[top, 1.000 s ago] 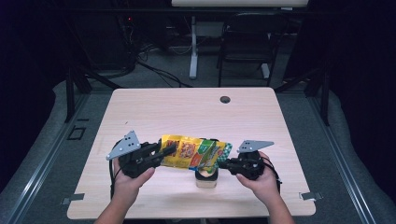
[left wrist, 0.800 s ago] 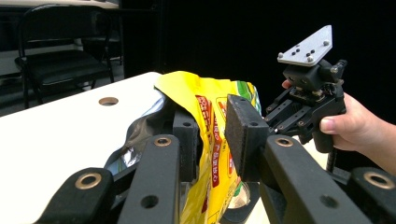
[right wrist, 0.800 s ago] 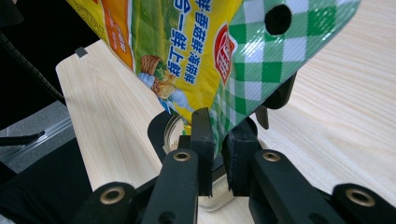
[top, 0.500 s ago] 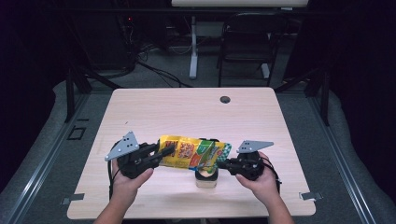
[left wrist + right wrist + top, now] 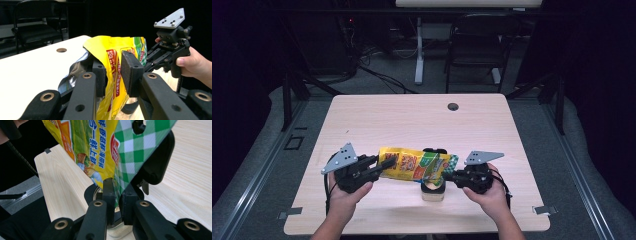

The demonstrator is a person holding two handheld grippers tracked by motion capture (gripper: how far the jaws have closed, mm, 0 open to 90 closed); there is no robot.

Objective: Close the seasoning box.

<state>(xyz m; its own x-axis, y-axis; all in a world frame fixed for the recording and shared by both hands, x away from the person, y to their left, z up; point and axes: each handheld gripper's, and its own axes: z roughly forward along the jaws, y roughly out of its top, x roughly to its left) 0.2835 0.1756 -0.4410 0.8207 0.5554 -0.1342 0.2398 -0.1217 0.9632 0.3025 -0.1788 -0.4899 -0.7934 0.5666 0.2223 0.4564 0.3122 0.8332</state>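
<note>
A yellow snack bag (image 5: 412, 167) with a green-checked end hangs stretched between my two grippers over the table's front. My left gripper (image 5: 387, 164) is shut on its torn, silver-lined end (image 5: 71, 75); the yellow wall (image 5: 117, 50) passes between the jaws of the left gripper (image 5: 115, 72). My right gripper (image 5: 447, 175) is shut on the checked end (image 5: 130, 152), pinched at the jaws of the right gripper (image 5: 117, 192). Under the bag stands a small jar (image 5: 432, 191), with a black object (image 5: 434, 150) just behind it.
The pale wooden table (image 5: 412, 120) has a round cable hole (image 5: 453, 106) near its far edge. A dark chair (image 5: 477, 45) and a desk leg stand beyond the table. The right hand and the right gripper (image 5: 148, 58) show across the bag.
My left gripper has edged slightly to the left with its end of the bag. The right gripper, jar and black object hold their places.
</note>
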